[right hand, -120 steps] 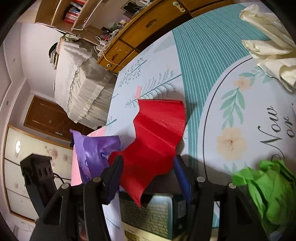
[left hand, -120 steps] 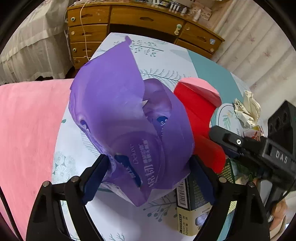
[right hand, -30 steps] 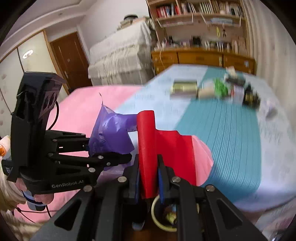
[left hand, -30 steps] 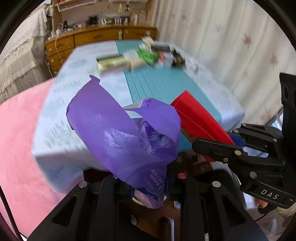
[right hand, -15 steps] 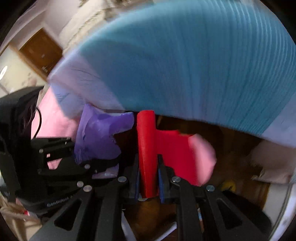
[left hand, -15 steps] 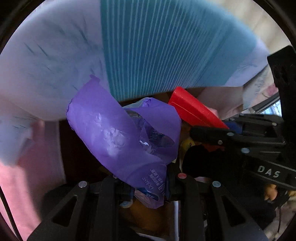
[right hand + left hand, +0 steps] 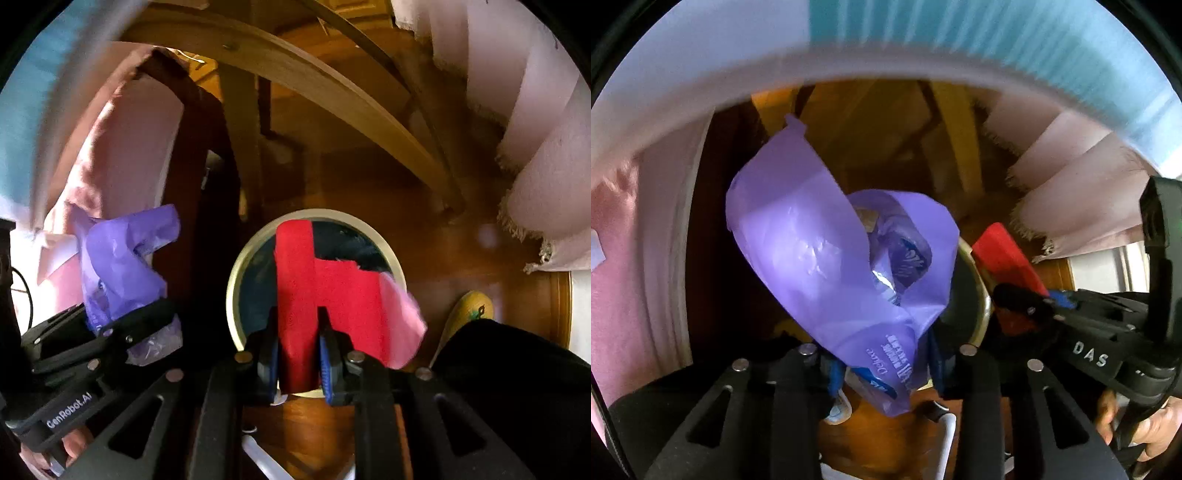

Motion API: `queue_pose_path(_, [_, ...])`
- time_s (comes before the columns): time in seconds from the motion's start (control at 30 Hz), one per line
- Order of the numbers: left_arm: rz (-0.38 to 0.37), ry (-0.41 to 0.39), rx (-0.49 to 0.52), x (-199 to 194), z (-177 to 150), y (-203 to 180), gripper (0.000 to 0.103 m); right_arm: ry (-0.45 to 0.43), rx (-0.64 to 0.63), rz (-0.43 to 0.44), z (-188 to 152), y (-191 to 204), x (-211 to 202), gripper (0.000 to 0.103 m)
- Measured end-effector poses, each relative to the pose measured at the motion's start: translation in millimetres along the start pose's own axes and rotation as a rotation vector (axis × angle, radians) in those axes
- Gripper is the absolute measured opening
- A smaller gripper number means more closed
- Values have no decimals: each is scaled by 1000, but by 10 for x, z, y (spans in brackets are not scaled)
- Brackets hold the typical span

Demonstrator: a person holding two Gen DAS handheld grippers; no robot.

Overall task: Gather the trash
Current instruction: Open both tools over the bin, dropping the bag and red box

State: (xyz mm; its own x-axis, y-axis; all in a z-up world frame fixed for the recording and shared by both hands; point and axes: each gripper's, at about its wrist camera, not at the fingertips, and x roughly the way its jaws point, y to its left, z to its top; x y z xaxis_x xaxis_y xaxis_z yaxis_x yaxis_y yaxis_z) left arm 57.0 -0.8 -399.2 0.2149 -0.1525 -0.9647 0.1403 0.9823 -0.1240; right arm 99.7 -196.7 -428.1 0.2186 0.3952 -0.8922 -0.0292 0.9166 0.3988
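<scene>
The jaws of the left gripper (image 7: 886, 363) are opening, the purple wrapper (image 7: 827, 266) between them but hardly pinched any more. Those of the right gripper (image 7: 297, 360) are also starting to part, though the pads appear to press on the red wrapper (image 7: 295, 295).

This looks like the drop step: both pieces of trash hang below the edge of the desk (image 7: 701, 74), over the floor. The red one sits directly above the round bin (image 7: 236, 280); the purple one is just beside its rim (image 7: 982, 295), more to the left. The next move probably calls for sliding the left gripper over the opening before letting go, then spreading both jaws fully.

The bin's inside is dark; what lies in it cannot be told.
</scene>
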Motion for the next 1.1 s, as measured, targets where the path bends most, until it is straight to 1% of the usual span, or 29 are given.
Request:
queue_pose_path(0.1, [-6,27,-17,86,-15,62,37,-16,-7,-13,40,31,40,21])
queue_pose_path(0.17, [6,34,-11,106,37,44,41,-15,-10,-24,-7,80,82,22])
queue_pose_path(0.23, [6,36,-6,103,54,12,49,-6,-7,-23,6,75,110,27])
queue_pose_path(0.37, [14,35,-10,130,89,24,58,1,-20,-48,44,60,201,33])
queue_pose_path(0.4, [16,35,-14,133,84,29,62,3,-22,-50,43,67,211,37])
queue_pose_path(0.43, [18,35,-22,137,77,38,65,5,-23,-51,44,76,222,40])
queue_pose_path(0.5, [21,36,-32,134,111,56,66,1,-28,-51,38,82,228,42])
queue_pose_path(0.57, [22,38,-41,135,121,72,70,1,-30,-47,31,84,227,43])
queue_pose_path(0.67, [20,36,-46,129,123,106,72,6,-34,-48,24,76,234,44])
queue_pose_path(0.73, [17,39,-49,124,114,114,75,6,-34,-55,19,70,229,44])
queue_pose_path(0.83, [6,45,-57,120,117,143,81,4,-27,-60,24,71,221,45])
queue_pose_path(0.97, [-9,54,-63,134,105,169,84,-1,-26,-66,23,74,217,45])
queue_pose_path(1.1, [-24,77,-77,161,102,191,91,-2,-22,-75,26,55,217,45])
